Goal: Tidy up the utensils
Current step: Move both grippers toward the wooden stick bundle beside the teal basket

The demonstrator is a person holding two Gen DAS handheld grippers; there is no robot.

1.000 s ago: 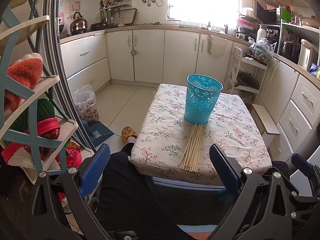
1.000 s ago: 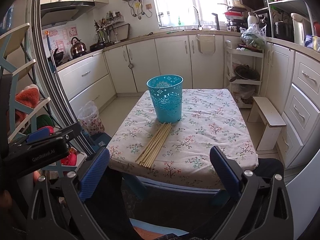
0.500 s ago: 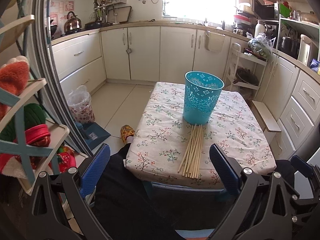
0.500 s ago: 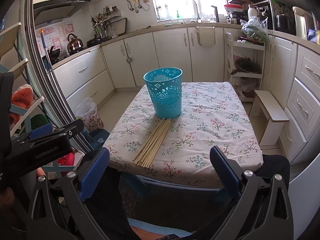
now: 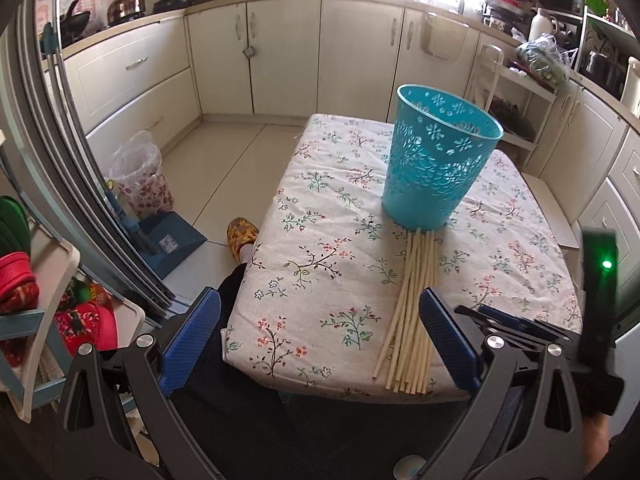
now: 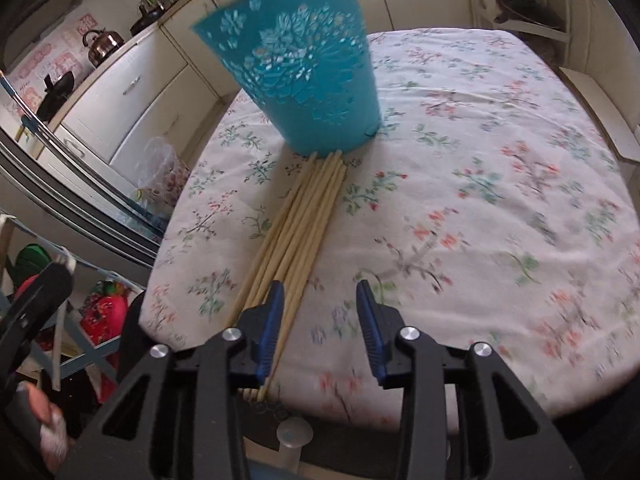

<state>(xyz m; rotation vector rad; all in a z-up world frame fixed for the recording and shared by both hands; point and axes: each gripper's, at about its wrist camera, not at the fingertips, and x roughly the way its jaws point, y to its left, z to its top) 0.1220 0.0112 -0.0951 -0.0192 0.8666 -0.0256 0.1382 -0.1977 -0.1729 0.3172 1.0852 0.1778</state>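
A bundle of pale wooden chopsticks (image 5: 412, 304) lies on the floral tablecloth (image 5: 320, 280), its far ends touching the base of a perforated turquoise basket (image 5: 436, 164). My left gripper (image 5: 320, 336) is wide open and empty, held before the table's near edge. My right gripper (image 6: 320, 316) is partly open and low over the cloth near the front edge; its left finger sits over the chopsticks (image 6: 300, 232), with the basket (image 6: 304, 76) beyond. The right gripper's body shows at the right in the left wrist view (image 5: 520, 328).
Kitchen cabinets (image 5: 288, 56) ring the room. A shelf rack with red and green items (image 5: 36, 300) stands at the left. A plastic bag (image 5: 140, 176) and a blue dustpan (image 5: 168, 244) lie on the floor. A slippered foot (image 5: 240, 236) is by the table.
Both grippers moved forward toward the table. The right gripper dropped low over the chopsticks' near ends and its jaws narrowed. The left gripper stayed wide open.
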